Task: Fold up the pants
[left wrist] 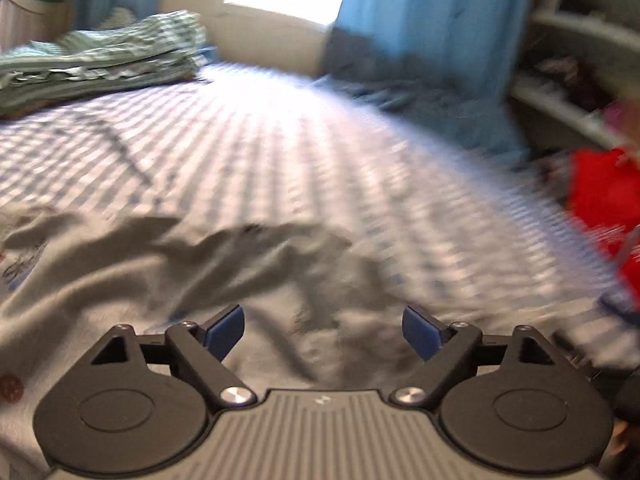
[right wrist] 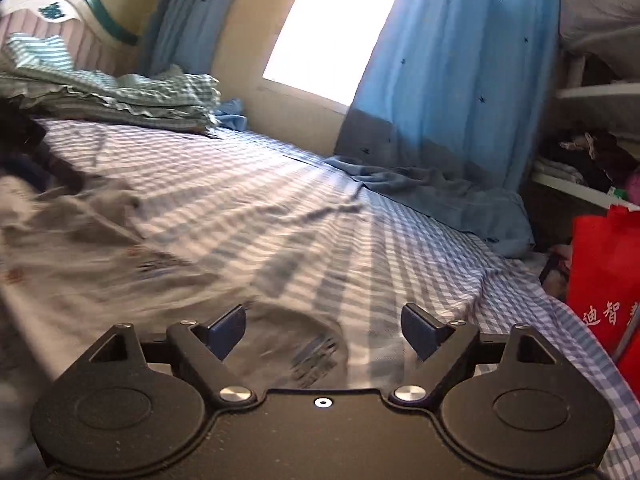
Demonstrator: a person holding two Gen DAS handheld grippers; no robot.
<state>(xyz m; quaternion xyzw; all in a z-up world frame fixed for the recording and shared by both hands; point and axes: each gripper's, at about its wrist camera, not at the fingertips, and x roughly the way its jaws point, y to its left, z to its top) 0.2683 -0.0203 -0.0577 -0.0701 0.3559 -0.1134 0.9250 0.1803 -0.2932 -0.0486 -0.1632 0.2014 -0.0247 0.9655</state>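
Both claws released, empty: left claw (left wrist: pixel 323 330) over grey pants (left wrist: pixel 120 280) on bed (left wrist: pixel 280 140); right claw (right wrist: pixel 323 330) beside them, ready to regrip.

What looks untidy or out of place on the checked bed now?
The light grey printed pants lie crumpled and wrinkled on the blue-and-white checked sheet, not folded. The blue curtain hem spills onto the bed.

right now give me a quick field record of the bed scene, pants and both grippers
surface: blue-and-white checked bedsheet
pants: crumpled light grey printed pants, lying loose on the sheet
left gripper: open, over the pants, nothing between the pads
right gripper: open, over sheet, pants to its left
far end: folded green checked bedding
bedside: red bag
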